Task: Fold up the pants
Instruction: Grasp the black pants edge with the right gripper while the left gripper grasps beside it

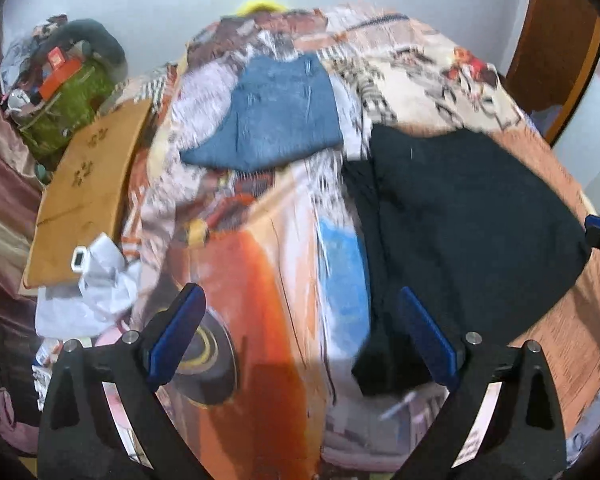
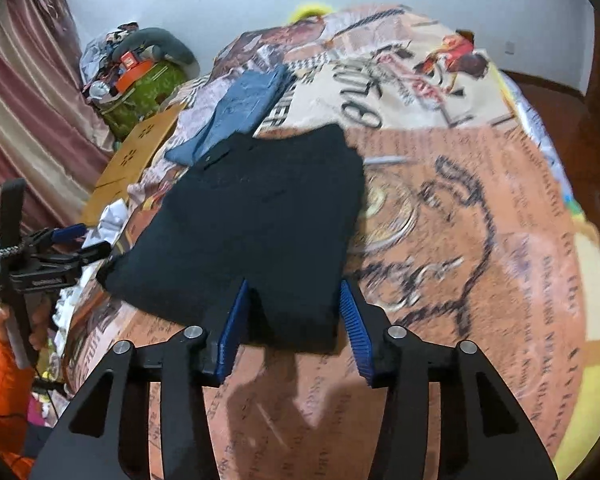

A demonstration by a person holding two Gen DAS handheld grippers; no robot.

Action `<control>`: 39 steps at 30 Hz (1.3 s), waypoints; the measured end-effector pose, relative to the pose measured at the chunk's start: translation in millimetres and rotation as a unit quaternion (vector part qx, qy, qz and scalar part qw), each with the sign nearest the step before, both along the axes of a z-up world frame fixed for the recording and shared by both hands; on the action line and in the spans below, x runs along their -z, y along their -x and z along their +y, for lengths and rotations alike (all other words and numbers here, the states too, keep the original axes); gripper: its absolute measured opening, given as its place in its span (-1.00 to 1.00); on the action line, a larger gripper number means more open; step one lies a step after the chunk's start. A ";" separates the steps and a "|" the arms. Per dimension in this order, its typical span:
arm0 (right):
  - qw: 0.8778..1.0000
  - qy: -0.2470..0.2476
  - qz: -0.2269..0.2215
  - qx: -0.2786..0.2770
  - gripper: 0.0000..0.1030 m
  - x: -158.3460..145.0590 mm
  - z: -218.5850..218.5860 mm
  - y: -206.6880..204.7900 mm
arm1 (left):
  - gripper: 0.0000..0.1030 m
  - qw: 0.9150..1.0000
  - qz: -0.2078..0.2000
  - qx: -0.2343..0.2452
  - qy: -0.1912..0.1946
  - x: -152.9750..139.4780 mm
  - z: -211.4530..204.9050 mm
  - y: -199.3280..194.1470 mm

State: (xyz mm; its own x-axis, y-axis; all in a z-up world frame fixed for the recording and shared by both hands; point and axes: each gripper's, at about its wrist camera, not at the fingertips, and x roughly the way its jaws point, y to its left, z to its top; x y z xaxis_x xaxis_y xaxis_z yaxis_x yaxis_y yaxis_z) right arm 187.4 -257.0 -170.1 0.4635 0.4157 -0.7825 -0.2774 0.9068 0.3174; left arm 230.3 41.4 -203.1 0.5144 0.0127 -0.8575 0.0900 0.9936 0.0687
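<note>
Black pants lie folded flat on the printed bedspread; they also show in the left wrist view at the right. My right gripper is open and empty, its blue pads on either side of the pants' near edge, just above it. My left gripper is open and empty over the bedspread, left of the pants; it also shows in the right wrist view at the left. Folded blue jeans lie farther back, also seen from the right wrist.
A wooden board lies along the bed's left side with white crumpled cloth at its near end. A green bag with clutter stands by the curtain. A wooden door is at the right.
</note>
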 end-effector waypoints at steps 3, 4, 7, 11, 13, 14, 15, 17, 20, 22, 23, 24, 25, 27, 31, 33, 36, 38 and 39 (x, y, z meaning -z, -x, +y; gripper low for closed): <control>1.000 -0.001 -0.015 0.008 -0.04 -9.8 -3.0 -12.2 | 0.92 1.000 -0.016 0.003 0.002 -11.8 -6.8 -17.9; 1.000 -0.001 -0.018 0.009 -0.04 -11.9 -3.0 -16.8 | 0.92 1.000 -0.017 0.008 0.006 -13.9 -11.6 -26.5; 1.000 0.005 -0.025 0.005 -0.03 -15.1 -0.4 -33.5 | 0.92 0.999 -0.021 0.026 0.013 -13.9 -25.8 -46.5; 1.000 0.019 -0.021 -0.006 -0.03 -8.9 3.1 -56.7 | 0.92 0.999 -0.015 0.045 0.019 -5.2 -42.5 -76.1; 1.000 0.024 -0.013 -0.009 -0.03 -2.6 5.3 -71.7 | 0.92 0.998 -0.003 0.052 0.033 1.5 -48.5 -92.4; 1.000 0.025 -0.011 -0.011 -0.03 -0.8 5.1 -76.5 | 0.92 0.998 0.002 0.051 0.039 4.9 -50.4 -100.1; 1.000 0.026 -0.008 -0.012 -0.03 2.2 5.2 -84.1 | 0.92 0.998 0.008 0.049 0.046 9.0 -52.1 -108.0; 1.000 0.026 -0.002 -0.015 -0.03 7.6 6.9 -97.4 | 0.92 0.997 0.018 0.050 0.058 15.6 -55.7 -121.3; 1.000 0.024 0.006 -0.020 -0.03 14.7 7.9 -114.6 | 0.92 0.996 0.033 0.066 0.059 25.9 -65.1 -136.9; 0.999 0.025 0.015 -0.023 -0.03 22.1 10.6 -127.9 | 0.92 0.995 0.040 0.072 0.050 33.8 -71.1 -144.4; 0.999 0.025 0.021 -0.026 -0.03 27.0 12.8 -135.3 | 0.92 0.995 0.043 0.074 0.048 37.3 -73.1 -147.5; 0.999 0.025 0.025 -0.028 -0.03 30.2 13.8 -140.4 | 0.92 0.995 0.049 0.077 0.047 42.2 -75.5 -151.3; 0.999 0.025 0.033 -0.030 -0.03 35.2 16.0 -146.5 | 0.92 0.994 0.052 0.079 0.047 45.5 -76.6 -153.4; 0.998 0.024 0.043 -0.040 -0.03 43.0 20.2 -155.5 | 0.85 0.993 0.062 0.085 0.054 52.7 -77.9 -157.5; 0.996 0.033 0.049 -0.070 -0.03 56.0 32.0 -163.0 | 0.39 0.989 0.094 0.090 0.074 70.6 -79.1 -161.9; 0.995 0.035 0.040 -0.090 -0.41 56.7 36.1 -161.9 | 0.31 0.988 0.090 0.089 0.085 72.7 -77.2 -160.4; 0.995 0.050 0.004 -0.091 -0.67 50.4 37.6 -155.8 | 0.15 0.988 0.084 0.087 0.095 70.6 -74.6 -157.5; 0.994 0.053 -0.007 -0.092 -0.71 48.9 36.8 -153.6 | 0.15 0.989 0.079 0.080 0.097 70.3 -71.6 -156.1; 0.994 0.056 -0.010 -0.092 -0.72 50.0 37.3 -154.2 | 0.15 0.989 0.077 0.077 0.100 70.8 -70.0 -155.0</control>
